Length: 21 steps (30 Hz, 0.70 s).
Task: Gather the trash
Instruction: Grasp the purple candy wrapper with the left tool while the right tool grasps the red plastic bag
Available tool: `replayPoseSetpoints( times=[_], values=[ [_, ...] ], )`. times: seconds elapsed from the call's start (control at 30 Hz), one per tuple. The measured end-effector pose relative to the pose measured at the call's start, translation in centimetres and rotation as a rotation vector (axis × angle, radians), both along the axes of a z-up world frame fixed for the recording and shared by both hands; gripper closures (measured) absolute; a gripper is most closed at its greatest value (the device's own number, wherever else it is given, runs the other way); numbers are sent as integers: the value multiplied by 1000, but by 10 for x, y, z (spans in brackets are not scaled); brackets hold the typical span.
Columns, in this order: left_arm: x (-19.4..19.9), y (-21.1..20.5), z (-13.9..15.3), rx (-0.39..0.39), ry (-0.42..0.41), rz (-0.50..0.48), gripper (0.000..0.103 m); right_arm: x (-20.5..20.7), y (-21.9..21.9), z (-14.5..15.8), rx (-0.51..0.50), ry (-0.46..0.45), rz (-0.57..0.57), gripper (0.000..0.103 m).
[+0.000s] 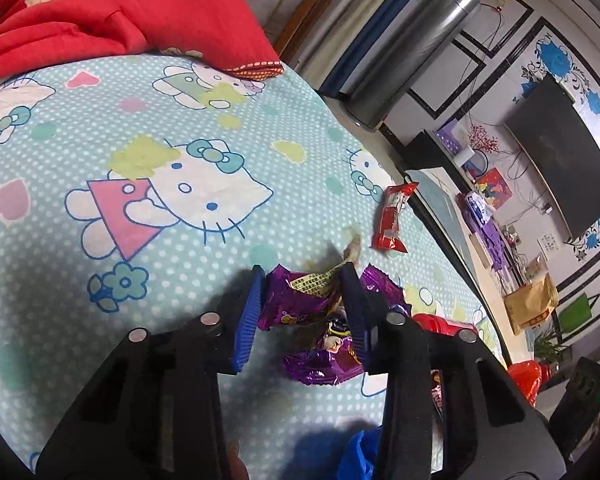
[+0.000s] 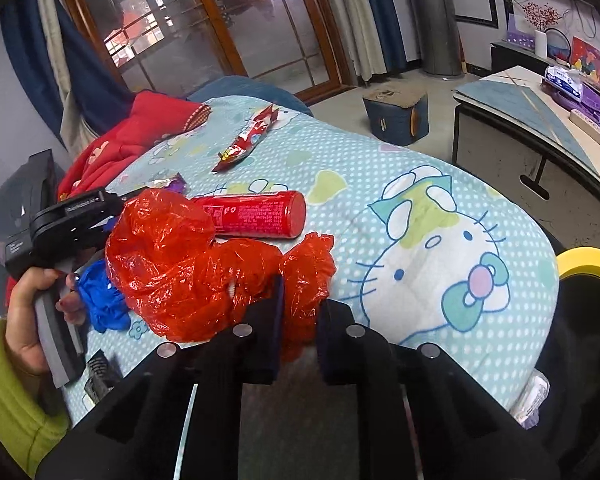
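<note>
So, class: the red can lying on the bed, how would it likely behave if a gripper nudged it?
The red can lies on its side on the quilt, so it would probably roll. Its smooth round wall may slip between fingers. The soft quilt might slow it.

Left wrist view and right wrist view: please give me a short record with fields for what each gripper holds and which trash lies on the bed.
surface: bed cover with cat print
left gripper: fingers on both sides of a purple wrapper, apparently closing on it
right gripper: shut on red plastic bag
loose trash: red wrapper, red can lying on its side
also there: blue glove, red blanket
</note>
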<state>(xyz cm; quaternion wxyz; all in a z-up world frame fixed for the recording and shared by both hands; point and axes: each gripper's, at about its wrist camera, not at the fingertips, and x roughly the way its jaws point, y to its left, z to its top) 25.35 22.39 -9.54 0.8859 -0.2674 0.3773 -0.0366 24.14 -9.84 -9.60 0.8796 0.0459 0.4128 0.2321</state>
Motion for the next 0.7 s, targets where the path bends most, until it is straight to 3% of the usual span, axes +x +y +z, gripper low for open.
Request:
replayPoseSetpoints(
  times=[0.2, 0.7],
  values=[
    [-12, -7, 5, 27, -28, -8, 83, -10, -5, 5, 7, -16, -3, 91],
    [-90, -15, 33, 17, -171, 89, 84, -33, -13, 17, 31, -41, 35, 92]
  ],
)
